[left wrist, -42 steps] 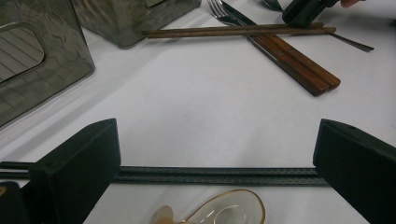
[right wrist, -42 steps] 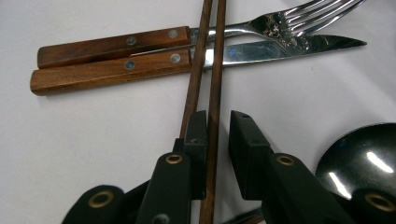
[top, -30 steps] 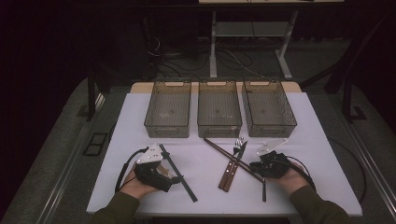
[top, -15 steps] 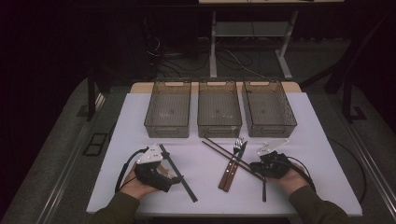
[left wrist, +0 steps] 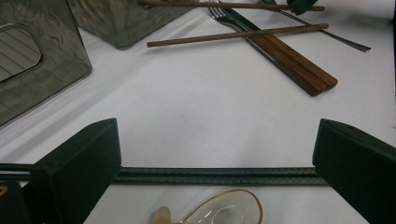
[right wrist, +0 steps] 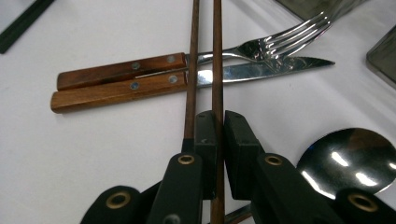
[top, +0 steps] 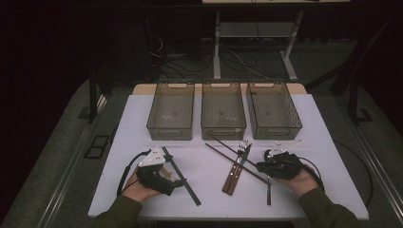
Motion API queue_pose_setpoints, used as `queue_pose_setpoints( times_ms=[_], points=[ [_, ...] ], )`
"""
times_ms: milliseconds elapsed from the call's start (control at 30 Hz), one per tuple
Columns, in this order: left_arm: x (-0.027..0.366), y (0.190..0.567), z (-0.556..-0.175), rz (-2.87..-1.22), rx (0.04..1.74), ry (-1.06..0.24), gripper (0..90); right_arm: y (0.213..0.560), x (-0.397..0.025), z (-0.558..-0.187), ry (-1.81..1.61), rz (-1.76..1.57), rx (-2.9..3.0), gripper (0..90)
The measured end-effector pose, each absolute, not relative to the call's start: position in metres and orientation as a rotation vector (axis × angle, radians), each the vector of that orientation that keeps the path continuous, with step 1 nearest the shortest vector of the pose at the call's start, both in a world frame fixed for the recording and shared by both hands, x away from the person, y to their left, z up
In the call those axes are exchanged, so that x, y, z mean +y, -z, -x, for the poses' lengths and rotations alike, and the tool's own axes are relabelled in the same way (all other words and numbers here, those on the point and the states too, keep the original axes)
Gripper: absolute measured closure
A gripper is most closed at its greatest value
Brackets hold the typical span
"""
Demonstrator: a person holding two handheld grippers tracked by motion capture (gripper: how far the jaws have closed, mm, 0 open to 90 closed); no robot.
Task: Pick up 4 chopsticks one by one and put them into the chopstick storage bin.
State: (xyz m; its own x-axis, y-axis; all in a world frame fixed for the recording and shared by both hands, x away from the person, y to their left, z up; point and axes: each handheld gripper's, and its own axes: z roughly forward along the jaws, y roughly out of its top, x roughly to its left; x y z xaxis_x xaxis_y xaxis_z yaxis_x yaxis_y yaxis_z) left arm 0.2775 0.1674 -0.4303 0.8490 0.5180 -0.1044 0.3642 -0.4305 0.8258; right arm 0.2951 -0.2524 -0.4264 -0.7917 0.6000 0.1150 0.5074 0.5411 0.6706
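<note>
My right gripper [right wrist: 218,117] is shut on one of two wooden chopsticks [right wrist: 217,56]; the other chopstick [right wrist: 192,70] runs just left of its jaws. Both cross a wood-handled fork [right wrist: 280,39] and knife [right wrist: 116,93]. In the high view the right gripper [top: 264,164] sits at the near right, beside the fork and knife [top: 235,171]. My left gripper [top: 173,179] rests at the near left, open, its jaws [left wrist: 217,135] straddling a pair of black chopsticks [left wrist: 215,176] lying flat on the table. A glass spoon with a gold rim [left wrist: 224,214] lies just under it.
Three smoky plastic bins [top: 170,134] [top: 223,133] [top: 280,133] stand in a row at the back of the white table [top: 209,199]. A metal spoon [right wrist: 350,158] lies right of my right gripper. A white spoon [top: 291,142] lies near the right bin.
</note>
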Motion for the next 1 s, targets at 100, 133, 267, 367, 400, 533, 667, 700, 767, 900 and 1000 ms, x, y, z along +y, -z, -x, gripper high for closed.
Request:
queue_pose_setpoints(
  times_ms=[100, 133, 267, 367, 400, 533, 667, 700, 767, 900, 1000],
  points=[
    [0.167, 0.430, -0.277, -2.067, 0.647, -0.200, 0.1, 0.425, -0.254, -0.295, -1.105, -0.953, 2.637, 84.0],
    [0.167, 0.431, -0.277, -2.067, 0.644, -0.201, 0.1, 0.424, -0.254, -0.294, -1.111, -0.951, 2.636, 84.0],
    [0.167, 0.431, -0.276, -2.067, 0.643, -0.202, 0.0, 0.422, -0.255, -0.293, -1.127, -0.948, 2.629, 84.0],
    [0.167, 0.433, -0.275, -2.057, 0.642, -0.196, 0.0, 0.420, -0.255, -0.292, -1.141, -0.943, 2.622, 84.0],
    [0.167, 0.434, -0.275, -2.058, 0.644, -0.195, 0.0, 0.419, -0.256, -0.292, -1.144, -0.944, 2.619, 84.0],
    [0.165, 0.435, -0.275, -2.061, 0.644, -0.189, 0.0, 0.417, -0.257, -0.292, -1.162, -0.939, 2.613, 84.0],
    [0.166, 0.434, -0.275, -2.054, 0.645, -0.191, 0.0, 0.414, -0.257, -0.293, -1.187, -0.940, 2.602, 84.0],
    [0.166, 0.434, -0.275, -2.051, 0.646, -0.190, 0.0, 0.413, -0.257, -0.293, -1.192, -0.947, 2.601, 84.0],
    [0.166, 0.434, -0.275, -2.050, 0.647, -0.191, 0.0, 0.412, -0.257, -0.293, -1.206, -0.950, 2.595, 84.0],
    [0.165, 0.433, -0.275, -2.055, 0.645, -0.197, 0.0, 0.410, -0.254, -0.295, -1.227, -0.956, 2.582, 84.0],
    [0.165, 0.433, -0.275, -2.051, 0.649, -0.199, 0.0, 0.408, -0.252, -0.297, -1.243, -0.965, 2.575, 84.0]
  ],
)
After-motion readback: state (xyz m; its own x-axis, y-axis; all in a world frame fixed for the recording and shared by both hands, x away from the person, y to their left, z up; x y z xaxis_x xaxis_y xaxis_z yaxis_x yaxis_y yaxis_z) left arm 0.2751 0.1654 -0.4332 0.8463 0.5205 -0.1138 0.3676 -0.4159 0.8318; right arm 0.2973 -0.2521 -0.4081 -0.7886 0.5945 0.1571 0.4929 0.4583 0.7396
